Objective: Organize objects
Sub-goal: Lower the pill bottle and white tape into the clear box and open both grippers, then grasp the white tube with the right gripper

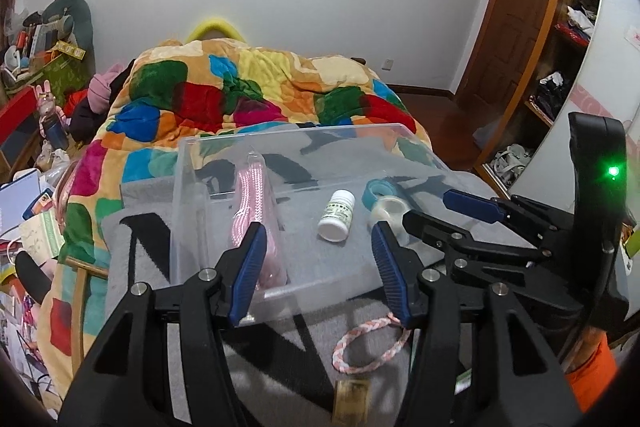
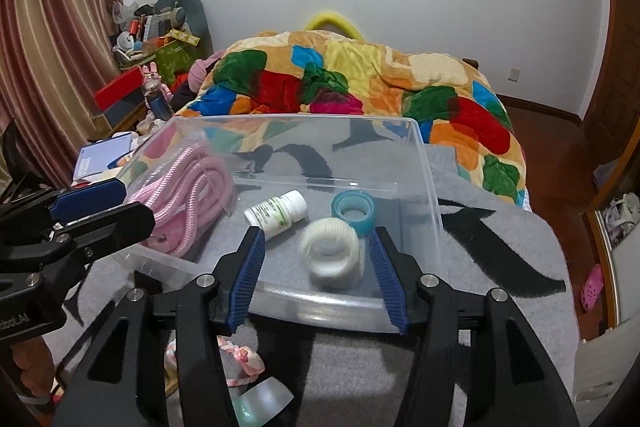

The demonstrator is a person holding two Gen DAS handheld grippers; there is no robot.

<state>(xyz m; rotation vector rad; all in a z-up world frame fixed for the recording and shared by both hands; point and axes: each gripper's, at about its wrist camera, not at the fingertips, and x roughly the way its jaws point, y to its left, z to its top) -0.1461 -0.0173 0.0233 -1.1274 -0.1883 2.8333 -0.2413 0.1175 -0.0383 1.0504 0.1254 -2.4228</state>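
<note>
A clear plastic bin (image 1: 188,163) (image 2: 434,203) sits on a grey blanket. Inside lie a coiled pink rope (image 1: 250,199) (image 2: 188,183), a white pill bottle (image 1: 337,215) (image 2: 276,213), a teal tape roll (image 1: 378,191) (image 2: 353,213) and a white tape roll (image 2: 332,253) (image 1: 387,207). My left gripper (image 1: 320,273) is open and empty over the bin's near edge. My right gripper (image 2: 316,275) is open, its fingers either side of the white roll, which looks blurred. A pink-white braided loop (image 1: 368,347) (image 2: 240,357) lies outside the bin.
A grey blanket with black letters (image 1: 280,379) (image 2: 500,247) covers the bed's near end, a bright patchwork quilt (image 1: 248,95) behind it. A small clear piece (image 2: 264,401) lies near me. Cluttered shelves stand left, a wardrobe (image 1: 560,67) right.
</note>
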